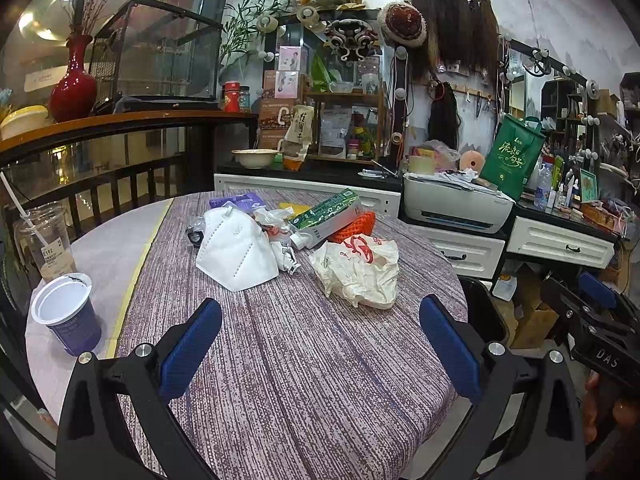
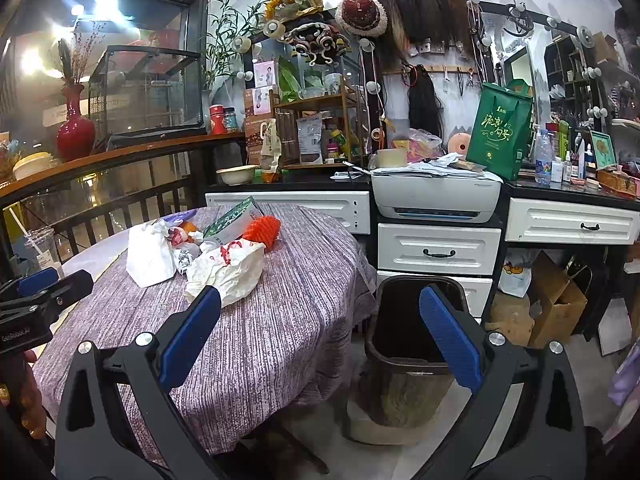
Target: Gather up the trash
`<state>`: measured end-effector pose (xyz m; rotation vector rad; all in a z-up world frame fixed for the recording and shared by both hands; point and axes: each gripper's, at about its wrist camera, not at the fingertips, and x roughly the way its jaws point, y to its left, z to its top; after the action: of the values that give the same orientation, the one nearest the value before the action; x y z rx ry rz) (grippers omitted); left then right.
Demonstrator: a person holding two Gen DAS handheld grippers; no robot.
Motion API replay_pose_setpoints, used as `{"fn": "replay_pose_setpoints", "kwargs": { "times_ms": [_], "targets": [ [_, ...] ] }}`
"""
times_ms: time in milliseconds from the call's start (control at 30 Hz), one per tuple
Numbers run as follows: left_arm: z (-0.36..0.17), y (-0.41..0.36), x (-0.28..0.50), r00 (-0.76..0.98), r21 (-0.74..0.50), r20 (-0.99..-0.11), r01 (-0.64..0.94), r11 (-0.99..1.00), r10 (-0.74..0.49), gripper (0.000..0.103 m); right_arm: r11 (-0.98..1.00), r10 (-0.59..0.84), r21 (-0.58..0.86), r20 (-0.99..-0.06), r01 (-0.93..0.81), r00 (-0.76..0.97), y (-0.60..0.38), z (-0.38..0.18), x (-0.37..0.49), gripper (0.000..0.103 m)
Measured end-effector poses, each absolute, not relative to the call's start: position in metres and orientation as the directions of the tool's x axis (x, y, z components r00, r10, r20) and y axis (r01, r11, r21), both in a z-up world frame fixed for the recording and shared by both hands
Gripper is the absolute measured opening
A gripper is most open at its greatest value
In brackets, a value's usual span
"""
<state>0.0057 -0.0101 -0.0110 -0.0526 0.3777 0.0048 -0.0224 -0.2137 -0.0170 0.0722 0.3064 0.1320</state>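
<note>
Both grippers gape wide, holding nothing: the left gripper point(image 1: 320, 344) over the woven purple tablecloth point(image 1: 304, 360), the right gripper point(image 2: 320, 340) by the dark plastic bin point(image 2: 400, 344). At twelve o'clock lies the trash: a folded white mask point(image 1: 236, 248), a crumpled red-printed bag point(image 1: 360, 268) and a green carton point(image 1: 328, 212). A cup point(image 1: 44, 240) at nine o'clock reads "E192".

The right gripper point(image 1: 600, 320) has "DAS" on its black body, and the left gripper point(image 2: 36, 304) has "GenRobot.AI". The clear plastic cup point(image 1: 44, 240) has a label that says "E192". The green bag point(image 2: 500, 128) has white Chinese writing I cannot read.
</note>
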Motion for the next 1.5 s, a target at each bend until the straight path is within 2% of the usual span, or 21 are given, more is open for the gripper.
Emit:
{"fn": "replay_pose_setpoints", "kwargs": {
  "times_ms": [1300, 1500],
  "targets": [
    [-0.020, -0.011, 0.008, 0.922, -0.052, -0.387, -0.006, 0.999, -0.015, 0.098, 0.988, 0.144, 0.101, -0.315, -0.118, 0.938, -0.212, -0.021, -0.020, 0.098],
    [-0.024, -0.008, 0.014, 0.911, -0.033, -0.412, -0.016, 0.999, 0.001, 0.098, 0.987, 0.148, 0.105, -0.331, -0.120, 0.932, -0.209, -0.024, -0.016, 0.098]
  ]
}}
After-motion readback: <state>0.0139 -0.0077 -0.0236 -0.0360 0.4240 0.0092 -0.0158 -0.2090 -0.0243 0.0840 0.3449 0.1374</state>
